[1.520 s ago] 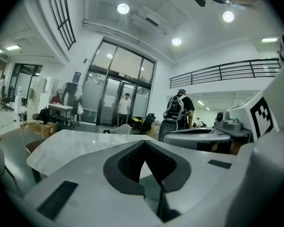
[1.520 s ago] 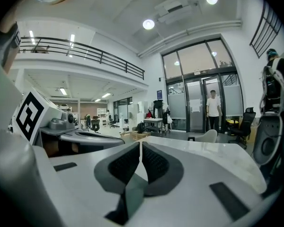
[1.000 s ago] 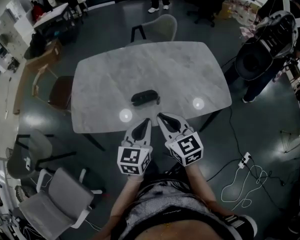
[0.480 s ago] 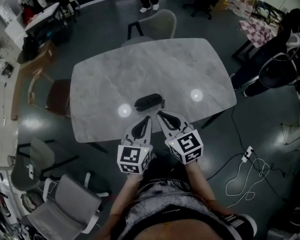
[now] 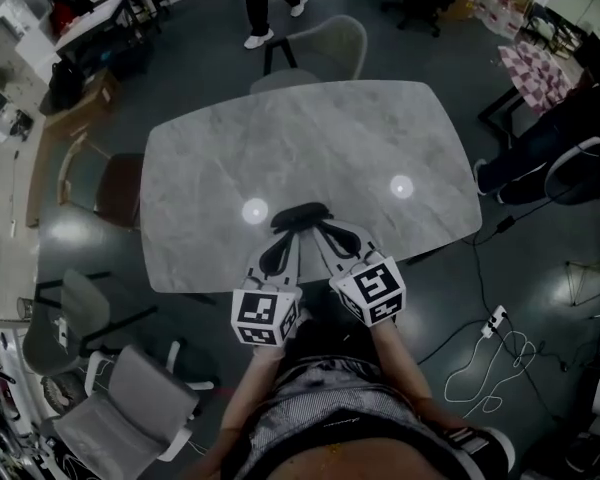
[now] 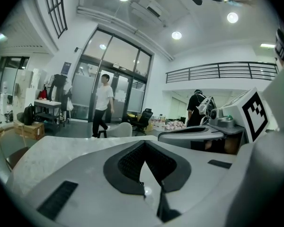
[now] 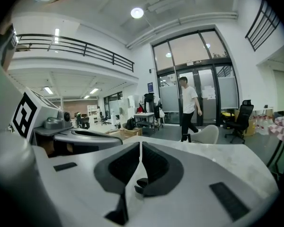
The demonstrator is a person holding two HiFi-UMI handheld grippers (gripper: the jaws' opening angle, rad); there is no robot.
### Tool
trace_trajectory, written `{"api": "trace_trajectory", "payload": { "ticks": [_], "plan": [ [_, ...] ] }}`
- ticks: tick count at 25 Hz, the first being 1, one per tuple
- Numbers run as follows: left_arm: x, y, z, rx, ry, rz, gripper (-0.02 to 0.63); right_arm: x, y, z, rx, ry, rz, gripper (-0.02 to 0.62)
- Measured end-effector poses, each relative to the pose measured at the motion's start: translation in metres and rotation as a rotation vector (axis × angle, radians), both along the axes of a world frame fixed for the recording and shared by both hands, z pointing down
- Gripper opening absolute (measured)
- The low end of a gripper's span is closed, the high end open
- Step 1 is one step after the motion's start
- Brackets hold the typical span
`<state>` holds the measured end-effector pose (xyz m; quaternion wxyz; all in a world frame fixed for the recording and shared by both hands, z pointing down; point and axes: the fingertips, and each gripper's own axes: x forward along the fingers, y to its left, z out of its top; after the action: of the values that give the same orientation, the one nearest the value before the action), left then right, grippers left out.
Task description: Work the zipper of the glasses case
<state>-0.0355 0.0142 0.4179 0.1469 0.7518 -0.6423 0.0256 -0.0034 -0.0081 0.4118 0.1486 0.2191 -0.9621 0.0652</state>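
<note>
The glasses case (image 5: 302,211) is black, the table (image 5: 280,138) pale grey-veined marble.

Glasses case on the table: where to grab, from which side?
Probably the left rounded end of the glasses case, coming from the left along its length so jaws span its narrow width: it lies flat on the table, long axis left-right.

A pale marbled table (image 5: 300,138) is standing on the dark floor (image 5: 210,38) and carrying a dark glasses case (image 5: 301,215), which is lying near its front edge beside two bright light spots (image 5: 254,209).
</note>
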Motion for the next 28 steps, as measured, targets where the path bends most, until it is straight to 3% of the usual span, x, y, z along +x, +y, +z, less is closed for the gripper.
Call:
{"api": "trace_trajectory", "payload": {
  "ticks": [13,28],
  "plan": [
    [-0.007,-0.082,-0.013,0.02,-0.021,-0.077,-0.003,0.004,-0.084,-0.004,-0.004,0.0,-0.084,0.064],
    [0.002,-0.106,-0.004,-0.004,-0.024,-0.1,-0.003,0.022,-0.118,0.012,-0.06,-0.013,-0.134,0.066]
  ]
}}
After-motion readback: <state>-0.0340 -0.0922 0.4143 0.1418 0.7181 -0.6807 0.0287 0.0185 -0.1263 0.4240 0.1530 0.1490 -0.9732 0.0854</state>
